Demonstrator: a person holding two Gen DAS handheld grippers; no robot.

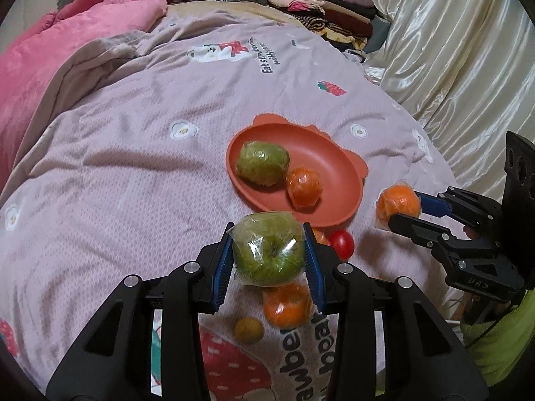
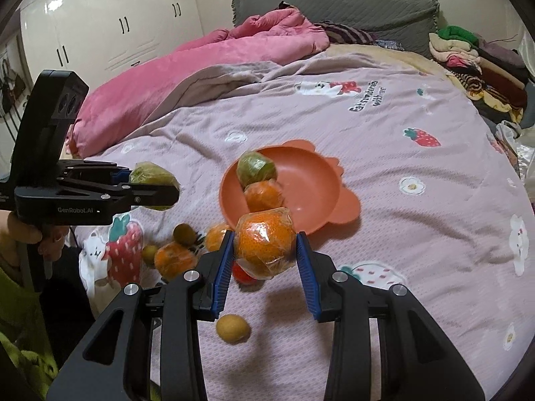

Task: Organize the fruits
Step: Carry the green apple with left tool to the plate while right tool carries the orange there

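The left gripper (image 1: 269, 250) clamps a plastic-wrapped green apple (image 1: 269, 249) between its blue pads, jaws about an apple's width apart, the fruit lifted clear of the lilac quilt (image 1: 117, 183). The right gripper (image 2: 264, 250) grips a wrapped orange (image 2: 264, 245) the same way — also off the bedding, near the plate's 6 o'clock rim.

The terracotta plate (image 1: 321, 153) lies on the quilt, holding a second wrapped green apple (image 1: 262, 163) at its 9 o'clock side and, touching it, a wrapped orange in the plate (image 1: 303, 187) toward 6 o'clock.

Loose fruit lies on the quilt below the plate: a red tomato (image 1: 341, 244) at 6 o'clock just off the rim, another orange (image 1: 287, 304) under the left gripper, and a small yellow-green fruit (image 1: 248, 330) beside it. From the right wrist view, two more small greenish fruits (image 2: 185, 234) sit by further oranges (image 2: 174, 259) at the plate's 8 o'clock.
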